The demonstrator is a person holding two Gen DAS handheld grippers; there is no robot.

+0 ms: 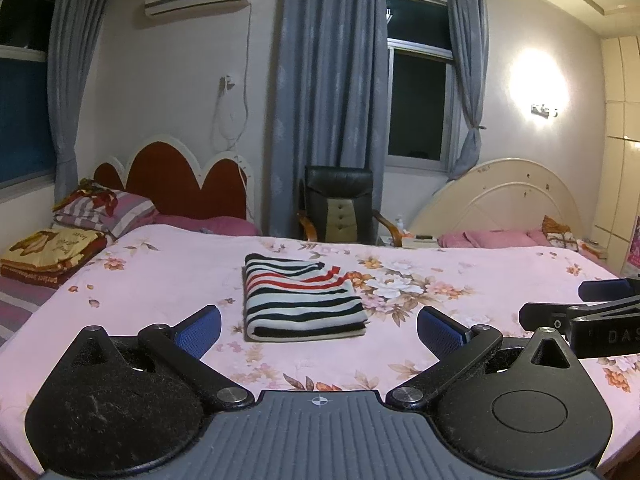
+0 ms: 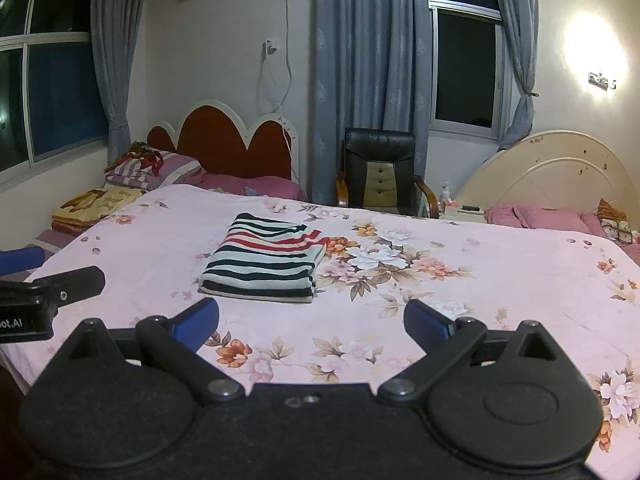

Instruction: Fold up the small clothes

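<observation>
folded striped sweater (image 1: 303, 298) dead ahead of left claw (image 1: 319, 328), long axis running away | ahead-left of right claw (image 2: 311, 320) | both released, empty | left nearer

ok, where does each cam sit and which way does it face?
Left wrist: on the left gripper, above the bed, facing the headboards; own open fingers low, right gripper at its right edge.
Right wrist: on the right gripper, same heading; own open fingers low, left gripper at its left edge.
Shared: folded striped garment, black chair, grey curtains.
</observation>
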